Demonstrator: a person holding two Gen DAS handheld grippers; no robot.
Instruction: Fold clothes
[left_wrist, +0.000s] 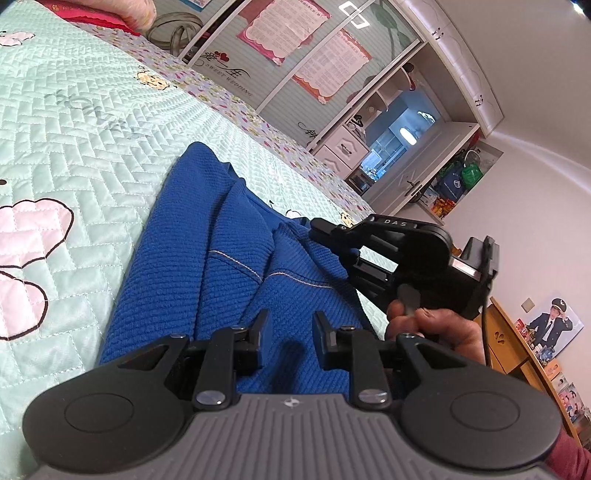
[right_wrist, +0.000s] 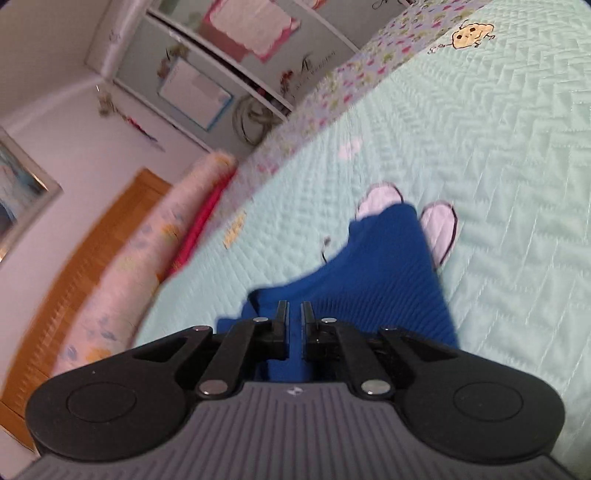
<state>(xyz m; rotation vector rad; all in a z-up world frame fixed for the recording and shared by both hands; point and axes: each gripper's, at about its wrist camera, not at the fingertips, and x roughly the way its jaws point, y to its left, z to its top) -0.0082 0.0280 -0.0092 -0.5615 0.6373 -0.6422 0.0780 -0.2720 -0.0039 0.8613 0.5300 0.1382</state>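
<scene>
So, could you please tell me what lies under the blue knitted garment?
The blue knitted garment rests on the mint quilted bedspread; anything beneath its folds is hidden.

Left wrist view: sits just behind the left gripper (left_wrist: 287, 326), looks forward along its fingers, low and close over the blue garment (left_wrist: 207, 258) on the bed (left_wrist: 66, 155), frame tilted, facing the wardrobe wall (left_wrist: 295, 62). Right gripper (left_wrist: 317, 226) shows at its right side with the hand (left_wrist: 436, 328) holding it. Right wrist view: behind the right gripper (right_wrist: 294, 314), close over the same garment, tilted and blurred, facing the bed and the same wardrobe. Shared: garment, quilt, wardrobe posters.
</scene>
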